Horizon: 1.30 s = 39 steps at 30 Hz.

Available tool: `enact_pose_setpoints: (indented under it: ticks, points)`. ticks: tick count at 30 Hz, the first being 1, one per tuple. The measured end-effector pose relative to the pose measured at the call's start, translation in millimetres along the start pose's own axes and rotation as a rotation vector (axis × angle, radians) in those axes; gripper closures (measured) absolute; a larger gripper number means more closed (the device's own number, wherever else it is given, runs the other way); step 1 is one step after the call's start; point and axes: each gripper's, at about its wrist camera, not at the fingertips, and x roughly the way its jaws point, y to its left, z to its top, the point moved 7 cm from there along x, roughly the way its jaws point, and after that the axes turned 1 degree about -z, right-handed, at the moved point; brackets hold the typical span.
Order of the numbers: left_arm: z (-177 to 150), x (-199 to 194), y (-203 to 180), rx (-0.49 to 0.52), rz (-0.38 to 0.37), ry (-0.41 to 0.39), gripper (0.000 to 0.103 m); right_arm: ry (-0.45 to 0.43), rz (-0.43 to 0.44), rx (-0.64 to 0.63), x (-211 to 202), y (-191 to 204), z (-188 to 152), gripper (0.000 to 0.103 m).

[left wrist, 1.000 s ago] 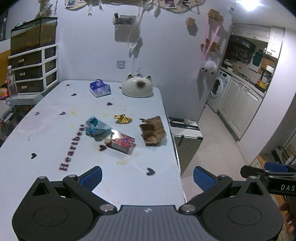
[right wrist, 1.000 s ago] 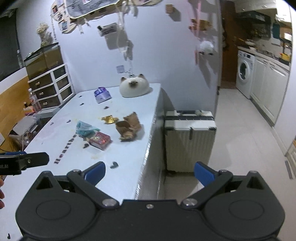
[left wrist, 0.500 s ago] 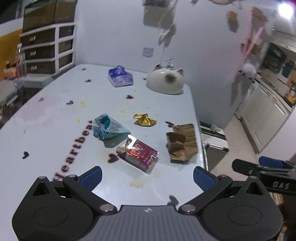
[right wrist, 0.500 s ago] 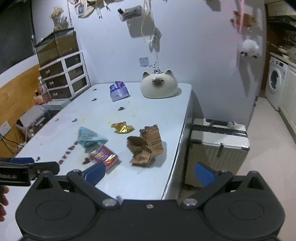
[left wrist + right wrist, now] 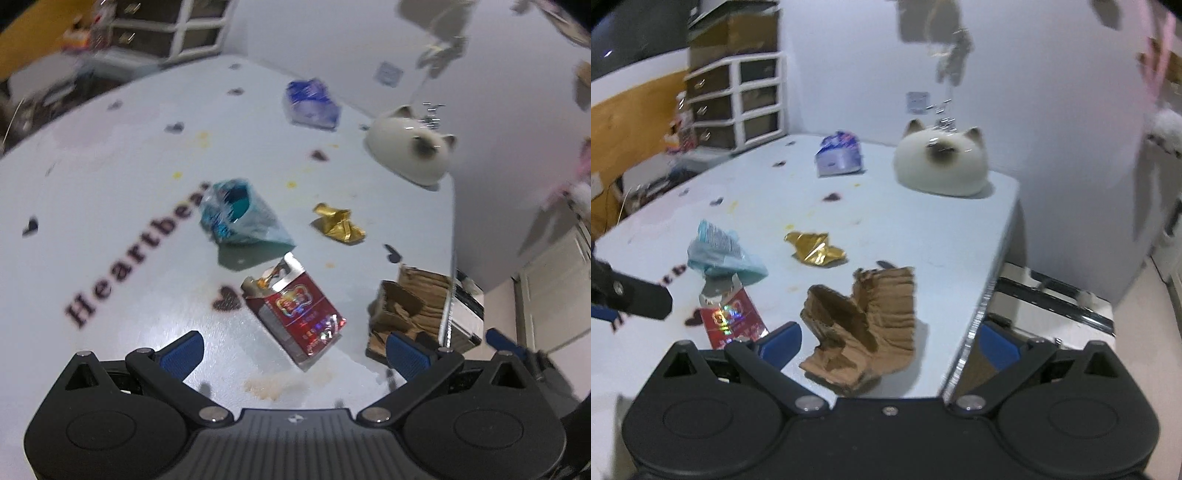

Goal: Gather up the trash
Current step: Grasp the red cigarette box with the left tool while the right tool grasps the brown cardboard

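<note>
- Both grippers hang above the near part of the white table, with their jaws spread wide and nothing between them.
- Left gripper: its blue fingertips stand on either side of the red cigarette pack, which lies flat on the table with its top torn open. The fingertips do not touch the pack.
- Right gripper: it is open over the crumpled brown cardboard, which sits close to the right edge of the table. In the right wrist view its left fingertip is just beside the cardboard; I cannot tell if they touch.
- A light blue plastic bag lies behind the cigarette pack, touching or nearly touching its torn end in the right wrist view.
- A crumpled gold foil wrapper lies further back, between the plastic bag and the cardboard, apart from both.
- A blue and white tissue packet is at the far side of the table, and near it, towards the far right corner, sits a white cat-shaped ornament.
- The table carries the printed word "Heartbeat", small dark hearts and some yellowish stains.
- A white drawer unit stands beyond the far left of the table, and a light suitcase stands on the floor by its right edge.
</note>
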Motion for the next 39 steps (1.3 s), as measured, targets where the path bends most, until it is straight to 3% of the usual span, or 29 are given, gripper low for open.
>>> enact_pose_setpoints:
  ticks: [4, 10, 12, 13, 16, 19, 23, 27, 29, 30, 37, 39]
  points:
    - [4.2, 24.3, 4.8, -0.137, 0.014, 0.059, 0.000, 0.052, 0.033, -0.016, 31.8, 10.5, -8.6, 0.000]
    - [7.3, 60.4, 6.1, -0.316, 0.034, 0.111, 0.000, 0.067, -0.001, -0.001, 56.2, 8.4, -13.2, 0.000]
    - [7.6, 71.5, 3.3, -0.342, 0.063, 0.125, 0.000, 0.059, -0.001, 0.012, 58.7, 5.8, -13.5, 0.011]
    - [7.7, 76.2, 1.8, -0.354, 0.081, 0.129, 0.000, 0.053, 0.003, 0.022, 58.7, 4.7, -14.3, 0.025]
    - [8.3, 87.3, -0.5, -0.375, 0.150, 0.131, 0.000, 0.036, 0.012, 0.034, 54.3, 1.5, -16.8, 0.031]
    - [10.9, 93.7, -2.7, -0.351, 0.221, 0.104, 0.000, 0.027, 0.024, 0.024, 45.6, -0.2, -22.1, 0.043]
    - [10.5, 98.3, -11.1, -0.257, 0.314, 0.080, 0.006, 0.029, 0.037, 0.046, 33.7, -3.9, -30.6, 0.049]
    - [4.0, 91.7, -14.4, -0.154, 0.369, 0.050, 0.027, 0.062, 0.033, 0.085, 25.6, -6.7, -38.3, 0.072]
    - [1.9, 87.5, -12.5, -0.122, 0.366, 0.048, 0.034, 0.070, 0.046, 0.115, 22.5, -7.2, -41.8, 0.074]
    - [1.7, 84.9, -11.3, -0.111, 0.357, 0.043, 0.043, 0.073, 0.049, 0.121, 21.0, -7.0, -43.0, 0.074]
    - [-10.3, 69.8, -1.0, -0.051, 0.266, 0.037, 0.047, 0.091, 0.088, 0.165, 6.5, -5.5, -44.7, 0.095]
    - [-15.6, 65.5, 1.1, -0.033, 0.251, 0.039, 0.047, 0.099, 0.097, 0.168, 2.5, -4.3, -45.1, 0.095]
